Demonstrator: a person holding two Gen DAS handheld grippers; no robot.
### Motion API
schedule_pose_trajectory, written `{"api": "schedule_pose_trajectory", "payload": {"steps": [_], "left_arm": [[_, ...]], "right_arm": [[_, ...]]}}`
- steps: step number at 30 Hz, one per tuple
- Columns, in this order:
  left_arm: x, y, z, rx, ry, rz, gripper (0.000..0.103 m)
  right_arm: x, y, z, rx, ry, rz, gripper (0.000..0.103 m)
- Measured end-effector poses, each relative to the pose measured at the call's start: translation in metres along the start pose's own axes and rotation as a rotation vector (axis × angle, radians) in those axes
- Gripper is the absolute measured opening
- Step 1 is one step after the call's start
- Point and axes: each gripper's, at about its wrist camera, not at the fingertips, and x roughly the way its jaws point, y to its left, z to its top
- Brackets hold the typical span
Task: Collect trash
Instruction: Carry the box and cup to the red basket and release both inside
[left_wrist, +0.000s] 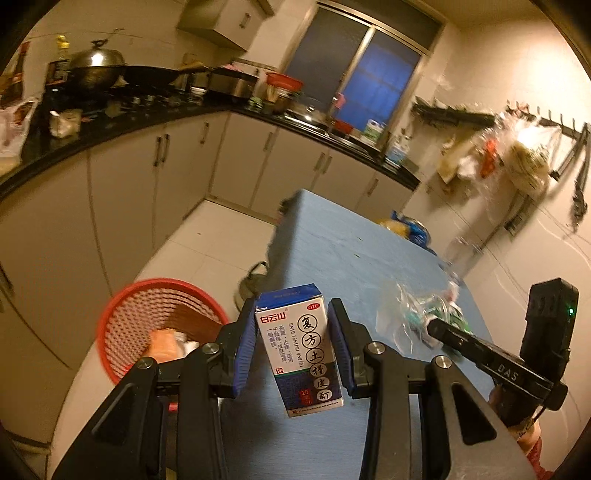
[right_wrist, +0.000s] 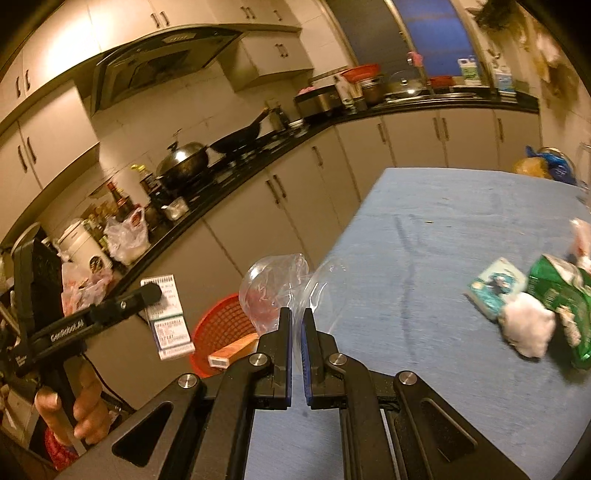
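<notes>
medicine box (left_wrist: 301, 347), white & blue w/ printed chinese text, sits upright and slightly tilted between the blue pads of the left gripper (left_wrist: 295, 347); jaws are closed onto its two sides, box held in the air above the near edge of the blue table (left_wrist: 351, 251). red mesh basket (left_wrist: 162, 325) is on the floor just left of the table, below & left of the box, w/ an orange carton inside. right gripper (right_wrist: 296, 332) has its jaws nearly together, pinching a clear plastic bag (right_wrist: 273, 291) that balloons up above the tips, over the table's left edge w/ the basket behind it. further right on the table: small teal box (right_wrist: 496, 286), white wad of tissue (right_wrist: 528, 328) touching it, green crumpled packet (right_wrist: 561, 295) beside both. person's hand (right_wrist: 79, 413) grips the left tool's handle at lower left. kitchen counter w/ woks & pots runs along the back wall.
</notes>
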Motion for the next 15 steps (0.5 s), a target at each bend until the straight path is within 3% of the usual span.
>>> {"api": "schedule_pose_trajectory", "payload": {"steps": [6, 15], "left_arm": [[-0.006, 0.036, 0.008, -0.038, -0.017, 0.061, 0.037], [0.01, 0.1, 0.003, -0.117, 0.018, 0.125, 0.037]], "right_arm": [[0.039, 0.031, 0.005, -0.045, 0.069, 0.033, 0.005], [0.114, 0.058, 0.003, -0.038, 0.21, 0.079, 0.005]]}}
